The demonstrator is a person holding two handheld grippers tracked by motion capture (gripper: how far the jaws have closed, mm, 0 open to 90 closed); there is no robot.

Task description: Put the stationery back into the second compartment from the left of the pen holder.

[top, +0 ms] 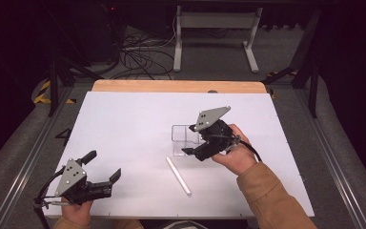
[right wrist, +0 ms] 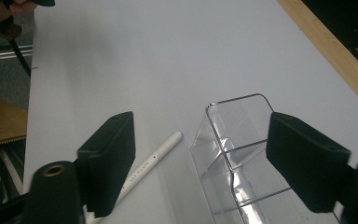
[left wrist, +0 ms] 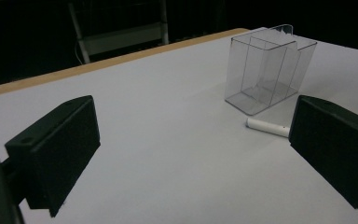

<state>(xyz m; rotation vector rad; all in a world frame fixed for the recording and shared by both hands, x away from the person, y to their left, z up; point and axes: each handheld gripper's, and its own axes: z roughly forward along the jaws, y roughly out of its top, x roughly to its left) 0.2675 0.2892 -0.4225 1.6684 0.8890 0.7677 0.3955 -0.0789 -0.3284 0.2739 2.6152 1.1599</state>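
While the clear plastic box (top: pixel 185 139) stands upright near the middle of the white worktop (top: pixel 124 119), the right hand-held gripper (top: pixel 194 149) hangs just beside it, on the side of the person's right hand (top: pixel 236 157). Its jaws are apart and nothing is between them; no pad presses on the box or on the pen. In the right gripper view the box (right wrist: pixel 235 154) shows between the two black jaws, lower than them, and its inner walls divide it into compartments. The white pen (top: pixel 178 176) lies flat on the worktop, just beside the box on the side toward the person, and it does not touch the box as far as the high view shows. In the right gripper view the pen (right wrist: pixel 151 161) runs slanted beside the box, and its lower end is hidden behind one jaw.

The left hand-held gripper (top: pixel 106 167) is well apart from the box, near the worktop edge closest to the person, in the left hand (top: pixel 78 210). Its jaws are wide and empty. In the left gripper view the box (left wrist: pixel 268 67) and one end of the pen (left wrist: pixel 266 126) show beyond these jaws. A wooden edge (top: pixel 178 86) of the worktop lies behind the box, on the far side
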